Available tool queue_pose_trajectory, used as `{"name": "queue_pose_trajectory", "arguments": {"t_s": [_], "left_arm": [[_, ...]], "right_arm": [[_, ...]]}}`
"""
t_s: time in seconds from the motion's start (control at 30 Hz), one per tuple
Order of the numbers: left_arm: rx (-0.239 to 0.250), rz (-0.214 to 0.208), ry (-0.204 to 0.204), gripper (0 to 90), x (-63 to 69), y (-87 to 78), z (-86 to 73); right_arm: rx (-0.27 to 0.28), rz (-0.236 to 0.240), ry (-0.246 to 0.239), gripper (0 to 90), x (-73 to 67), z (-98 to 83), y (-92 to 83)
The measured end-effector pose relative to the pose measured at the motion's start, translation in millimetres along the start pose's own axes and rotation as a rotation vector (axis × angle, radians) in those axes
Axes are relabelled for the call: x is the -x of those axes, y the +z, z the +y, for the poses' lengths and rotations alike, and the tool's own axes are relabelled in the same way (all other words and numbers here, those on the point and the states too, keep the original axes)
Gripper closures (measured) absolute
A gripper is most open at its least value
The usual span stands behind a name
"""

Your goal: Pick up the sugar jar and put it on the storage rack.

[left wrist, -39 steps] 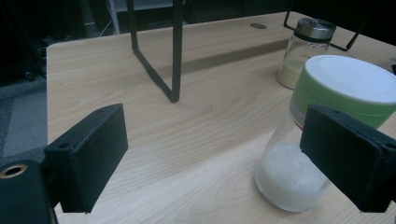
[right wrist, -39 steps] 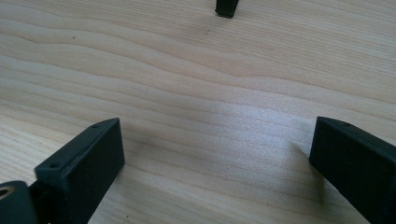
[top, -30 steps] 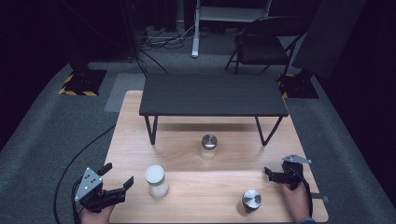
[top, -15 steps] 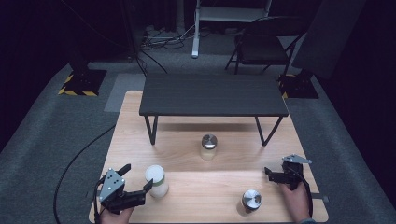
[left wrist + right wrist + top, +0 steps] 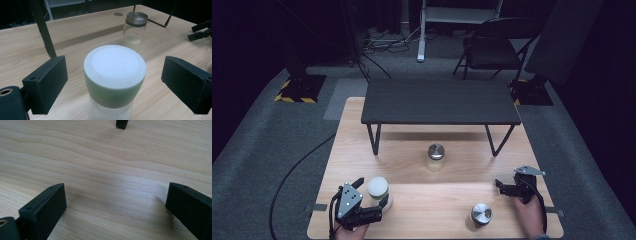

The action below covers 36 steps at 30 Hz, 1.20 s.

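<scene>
Straddling the white-lidded jar point(image 5: 114, 75), the left tool point(image 5: 113, 85) stands spread, gaps either side, near the table edge point(image 5: 427, 236)

We note a counter point(image 5: 512, 220) of pale, matt wood with visible grain. The near jar point(image 5: 114, 82) has a frosted body and a smooth matt plastic lid, white over pale green. The far jar point(image 5: 134, 30) is clear glass with a brushed metal cap. The left claw point(image 5: 114, 87) has matt black jaws, finely textured.
</scene>
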<state>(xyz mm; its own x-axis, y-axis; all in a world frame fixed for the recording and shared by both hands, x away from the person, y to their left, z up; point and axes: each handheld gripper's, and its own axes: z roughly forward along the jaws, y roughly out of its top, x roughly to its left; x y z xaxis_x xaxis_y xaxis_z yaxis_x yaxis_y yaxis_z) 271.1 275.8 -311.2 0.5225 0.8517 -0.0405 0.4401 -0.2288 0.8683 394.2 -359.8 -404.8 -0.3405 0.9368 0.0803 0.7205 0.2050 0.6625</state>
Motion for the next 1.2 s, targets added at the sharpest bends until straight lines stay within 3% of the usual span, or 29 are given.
{"name": "queue_pose_trajectory", "arguments": {"t_s": [0.33, 0.67, 0.97, 1.2], "left_arm": [[0.011, 0.024, -0.012, 6.8, 2.6, 1.4, -5.0], [0.012, 0.015, -0.014, 7.7, 1.4, 9.6, -7.4], [-0.015, -0.027, -0.049, 10.6, -5.6, 25.9, -7.0], [-0.071, 0.01, -0.027, 14.0, 4.4, 37.2, -0.9]], "right_arm": [[0.0, 0.0, 0.0, 2.8, 0.0, 0.0, 0.0], [0.0, 0.001, -0.001, 2.8, 0.2, 0.1, 0.1], [0.0, 0.005, -0.004, 2.8, 1.1, 0.6, 0.6], [0.0, 0.006, -0.005, 2.9, 1.1, 0.6, 0.5]]}}
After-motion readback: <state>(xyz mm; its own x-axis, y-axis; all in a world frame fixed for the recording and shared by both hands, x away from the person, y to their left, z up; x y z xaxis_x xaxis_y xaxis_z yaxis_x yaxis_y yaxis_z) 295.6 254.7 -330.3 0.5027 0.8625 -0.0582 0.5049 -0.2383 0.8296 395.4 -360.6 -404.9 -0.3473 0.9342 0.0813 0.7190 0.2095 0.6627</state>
